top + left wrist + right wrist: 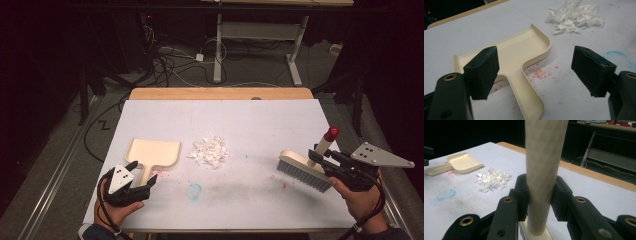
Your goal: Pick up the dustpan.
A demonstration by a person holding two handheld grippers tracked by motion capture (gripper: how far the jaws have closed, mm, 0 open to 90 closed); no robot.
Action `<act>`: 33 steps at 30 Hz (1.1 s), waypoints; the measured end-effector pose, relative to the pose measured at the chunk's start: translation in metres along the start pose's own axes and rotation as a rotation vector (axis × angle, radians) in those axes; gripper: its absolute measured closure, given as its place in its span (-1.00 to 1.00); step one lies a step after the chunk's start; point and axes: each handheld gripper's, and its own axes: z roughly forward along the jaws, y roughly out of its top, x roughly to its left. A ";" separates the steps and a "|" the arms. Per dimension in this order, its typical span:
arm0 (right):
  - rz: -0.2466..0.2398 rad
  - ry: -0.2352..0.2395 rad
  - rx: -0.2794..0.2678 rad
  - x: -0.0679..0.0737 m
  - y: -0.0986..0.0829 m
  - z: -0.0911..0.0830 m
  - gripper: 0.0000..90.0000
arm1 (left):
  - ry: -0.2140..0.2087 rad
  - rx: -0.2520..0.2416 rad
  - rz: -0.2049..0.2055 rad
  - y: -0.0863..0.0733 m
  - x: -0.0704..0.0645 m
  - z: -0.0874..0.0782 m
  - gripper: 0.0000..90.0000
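1. The likely job, judging from the layout, is sweeping the scraps (209, 151) into the dustpan (152, 153). The step in hand is getting hold of the two tools.
2. The right gripper (334, 161) is clenched on the handle of the brush (306, 170), at about 4 o'clock on the tabletop (260, 120). The bristles rest on or just above the surface; I cannot tell which.
3. The left gripper (142, 176), at about 8 o'clock, is released, its jaws spread either side of the dustpan's handle without touching it.
4. The scraps lie near the centre, just beside the pan's 3 o'clock edge and well apart from the brush.
5. Next move, as I judge it: close the left jaws on the pan handle, then bring the brush over to the pile's 3 o'clock side.
6. The left gripper view shows the handle (529, 100) running between the open jaws, red flecks (540, 73) and a blue smear (619, 54).
7. The right gripper view shows both pads pressed on the brush handle (544, 170); the high view gives its red cap (331, 133).
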 end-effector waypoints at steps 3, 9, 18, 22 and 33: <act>-0.004 -0.004 0.000 0.000 0.000 0.002 0.58 | 0.007 0.016 -0.005 0.000 -0.001 0.001 -0.53; -0.003 -0.016 0.009 -0.001 -0.001 0.006 0.58 | 0.013 0.065 -0.061 -0.001 -0.001 0.002 -0.53; -0.018 -0.016 0.029 -0.002 0.000 0.014 0.58 | 0.074 0.166 -0.189 -0.007 -0.009 0.010 -0.53; -0.029 -0.011 0.037 0.000 0.000 0.017 0.58 | 0.125 0.198 -0.252 -0.007 0.000 0.024 -0.48; -0.017 -0.016 0.036 -0.002 -0.001 0.016 0.58 | 0.098 0.304 -0.280 -0.002 0.025 0.056 -0.11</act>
